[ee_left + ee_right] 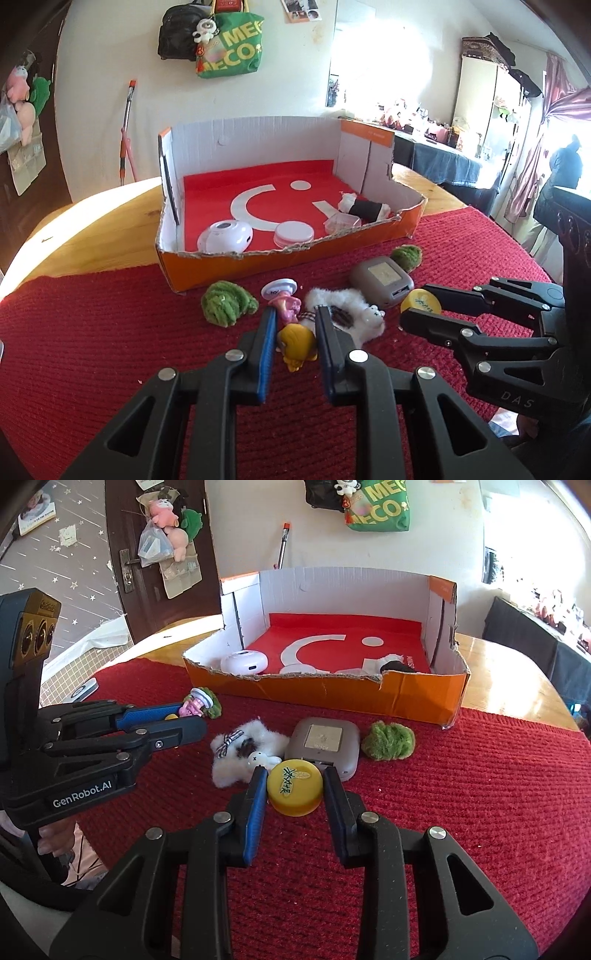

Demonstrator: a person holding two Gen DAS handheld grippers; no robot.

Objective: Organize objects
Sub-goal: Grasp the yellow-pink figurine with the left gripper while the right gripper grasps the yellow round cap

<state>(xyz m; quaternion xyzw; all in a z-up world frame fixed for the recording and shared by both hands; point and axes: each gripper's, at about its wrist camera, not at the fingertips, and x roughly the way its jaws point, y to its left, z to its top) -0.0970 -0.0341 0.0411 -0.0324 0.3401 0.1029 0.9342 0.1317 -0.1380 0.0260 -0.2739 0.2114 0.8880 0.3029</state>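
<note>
My right gripper is clamped on the yellow cap, its blue pads pressing the rim on both sides, near the middle of the red cloth and just in front of the grey case. My left gripper is closed on the small yellow figure, which sits close to me, touching the fluffy white toy. The cap looks light, stiff and smooth, so I judge a grip across its widest part is the sure one; higher on the rounded edge it could slip out. The figure seems hard, light and lumpy, best pinched at its broad head. The orange box waits at the far side, open at the top, already holding a white pod and a few small pieces. Two green fuzzy balls, the left one and the right one, look soft and would squash, so they can be pinched anywhere.
</note>
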